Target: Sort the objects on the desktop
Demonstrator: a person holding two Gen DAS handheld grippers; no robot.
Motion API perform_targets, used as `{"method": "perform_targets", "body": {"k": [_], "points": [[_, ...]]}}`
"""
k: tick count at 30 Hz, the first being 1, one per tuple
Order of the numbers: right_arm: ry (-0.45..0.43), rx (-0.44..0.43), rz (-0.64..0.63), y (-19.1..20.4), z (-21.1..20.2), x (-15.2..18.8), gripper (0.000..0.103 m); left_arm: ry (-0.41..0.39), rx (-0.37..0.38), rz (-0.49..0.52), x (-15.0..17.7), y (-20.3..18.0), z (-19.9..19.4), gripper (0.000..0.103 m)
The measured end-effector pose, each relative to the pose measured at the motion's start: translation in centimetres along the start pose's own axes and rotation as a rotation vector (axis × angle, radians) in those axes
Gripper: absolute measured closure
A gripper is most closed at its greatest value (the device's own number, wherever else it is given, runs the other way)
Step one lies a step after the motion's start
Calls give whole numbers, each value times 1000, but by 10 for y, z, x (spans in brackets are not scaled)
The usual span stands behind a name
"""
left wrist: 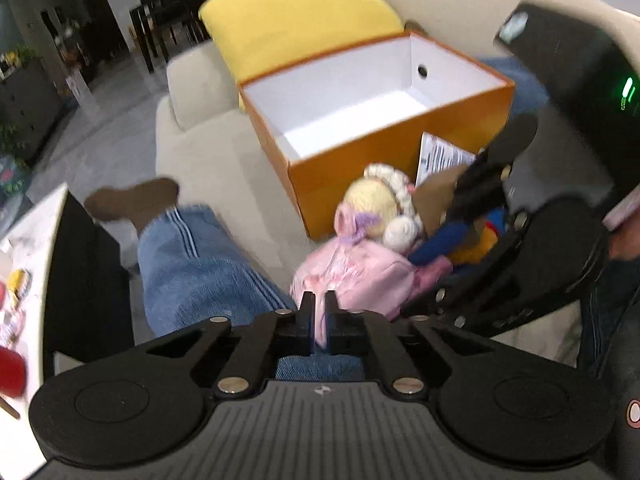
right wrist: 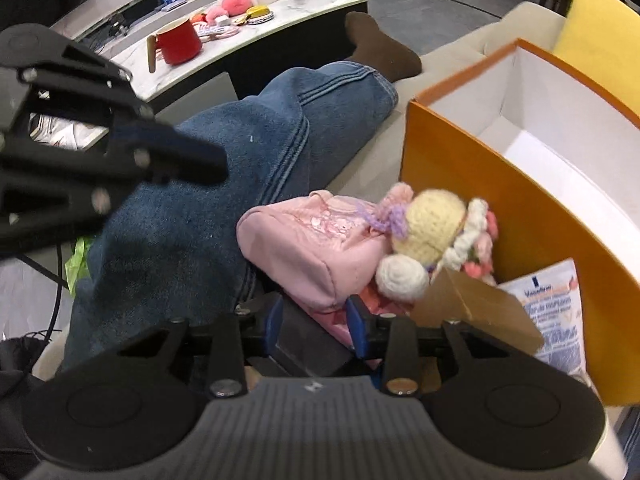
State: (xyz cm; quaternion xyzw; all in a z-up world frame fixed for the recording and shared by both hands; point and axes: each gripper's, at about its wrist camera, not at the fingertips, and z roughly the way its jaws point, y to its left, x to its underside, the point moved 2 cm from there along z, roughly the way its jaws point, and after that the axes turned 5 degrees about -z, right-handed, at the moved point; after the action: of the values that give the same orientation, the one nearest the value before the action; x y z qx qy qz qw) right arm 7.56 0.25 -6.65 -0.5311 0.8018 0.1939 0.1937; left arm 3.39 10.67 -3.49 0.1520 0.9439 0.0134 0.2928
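An open orange box with a white, bare inside stands on the beige sofa; it also shows in the right wrist view. In front of it lie a pink pouch, a crocheted yellow doll, a brown card piece and a printed white packet. My left gripper is nearly shut with pink fabric of the pouch between its fingers. My right gripper is shut on a dark grey flat object just under the pouch.
A person's jeans leg with a brown sock lies across the sofa left of the pile. A yellow cushion sits behind the box. A white table holds a red mug and several small items.
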Motion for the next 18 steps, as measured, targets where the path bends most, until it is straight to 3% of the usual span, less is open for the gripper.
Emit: {"method": "perform_targets", "body": {"k": [4,9,13,18], "points": [[-6,-11,28,-10,-7,-12,56,50,32,-119,-4,22,15,87],[50,3,-88,-2,15,-23,57,59,55,-163,-6,33,19,86],[36,19,-146,-1,16,-23,76,71,57,-174,-3,32,16,86],[26,-15,-180,5,-13,-5,78,69,86,-184,-1,25,8,86]]}}
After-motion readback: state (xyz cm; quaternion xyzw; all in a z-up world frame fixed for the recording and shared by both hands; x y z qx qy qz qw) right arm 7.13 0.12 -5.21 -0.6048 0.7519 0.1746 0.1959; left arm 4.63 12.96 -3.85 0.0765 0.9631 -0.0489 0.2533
